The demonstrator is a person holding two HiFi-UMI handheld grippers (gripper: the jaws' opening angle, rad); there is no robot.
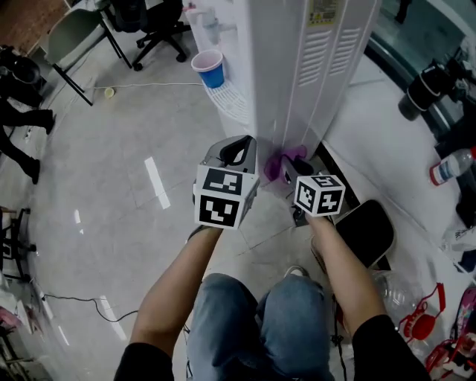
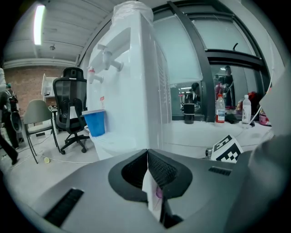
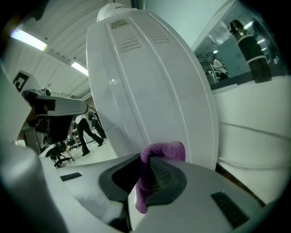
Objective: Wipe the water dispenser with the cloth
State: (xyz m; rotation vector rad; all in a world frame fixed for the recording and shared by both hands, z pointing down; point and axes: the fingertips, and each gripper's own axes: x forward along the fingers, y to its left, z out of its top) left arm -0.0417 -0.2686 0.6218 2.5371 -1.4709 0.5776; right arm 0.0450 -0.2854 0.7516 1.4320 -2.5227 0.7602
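The white water dispenser (image 1: 297,67) stands ahead of me, with a blue cup (image 1: 210,69) on its drip tray. My right gripper (image 1: 288,170) is shut on a purple cloth (image 1: 275,165), which is held at the lower side panel of the dispenser. In the right gripper view the cloth (image 3: 164,150) folds over the shut jaws of that gripper (image 3: 146,160), close to the dispenser's ribbed wall (image 3: 145,91). My left gripper (image 1: 239,146) hovers just left of the cloth, shut and empty. The left gripper view shows that gripper (image 2: 147,153) facing the dispenser's corner (image 2: 132,91) and the cup (image 2: 95,123).
A black office chair (image 1: 156,22) and a folding chair (image 1: 74,37) stand on the floor at the back left. A white counter (image 1: 387,134) at the right carries a black flask (image 1: 424,89) and a bottle (image 1: 450,167). A black seat (image 1: 364,231) is by my right arm.
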